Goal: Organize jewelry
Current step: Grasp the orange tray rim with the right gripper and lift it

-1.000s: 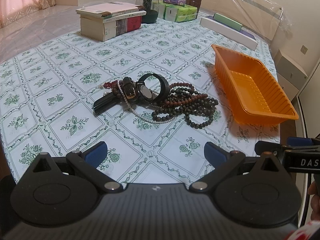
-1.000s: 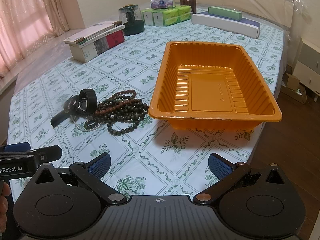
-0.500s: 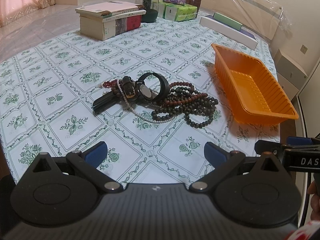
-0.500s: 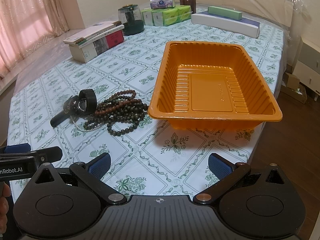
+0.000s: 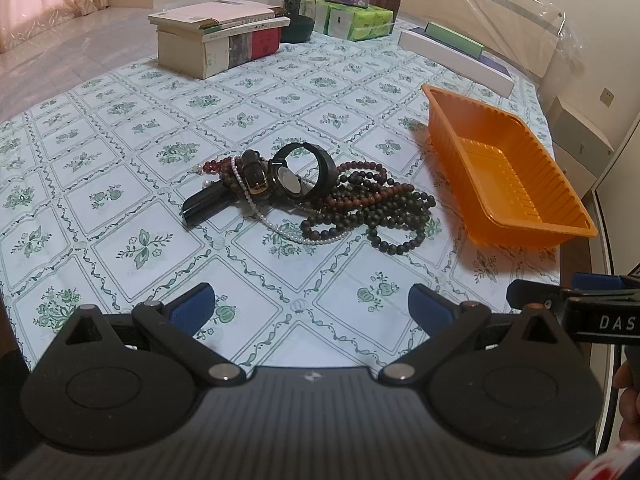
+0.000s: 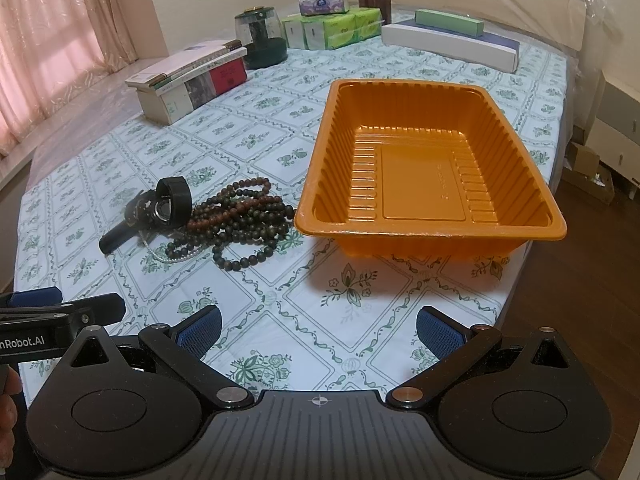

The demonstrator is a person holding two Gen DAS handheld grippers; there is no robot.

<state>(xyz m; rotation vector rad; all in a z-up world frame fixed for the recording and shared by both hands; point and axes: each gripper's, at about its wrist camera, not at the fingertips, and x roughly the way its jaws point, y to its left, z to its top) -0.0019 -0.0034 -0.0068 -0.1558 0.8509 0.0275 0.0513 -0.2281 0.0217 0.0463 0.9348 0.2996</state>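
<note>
both my grippers hang spread and empty above the near edge of the patterned cloth (image 5: 120,184), the left gripper (image 5: 310,302) aimed at the jewelry, the right gripper (image 6: 318,326) aimed more at the orange tray (image 6: 520,184). nothing is taken up yet, and the tray is bare inside.

the jewelry pile (image 5: 320,196) lies at about 12 o'clock from my left fingers, well apart from them, with the tray at 2 o'clock just beside the beads. from the right gripper the same pile (image 6: 224,216) sits at 10 o'clock and the tray at 12 to 1.

i judge the bead strands (image 5: 384,208) light, limp and tangled: lifting one will likely drag its neighbours, so i'd pinch a bunched loop at the tray side edge. the black watches (image 5: 280,180) look stiffer, their straps standing up in hoops, which gives a firm place to grip. the thin pearl strand (image 5: 288,236) looks delicate and lies under the rest.

the left view shows the watch faces and the pearl strand plainly; the right view shows the tray's ribbed floor, which the left sees only obliquely.
</note>
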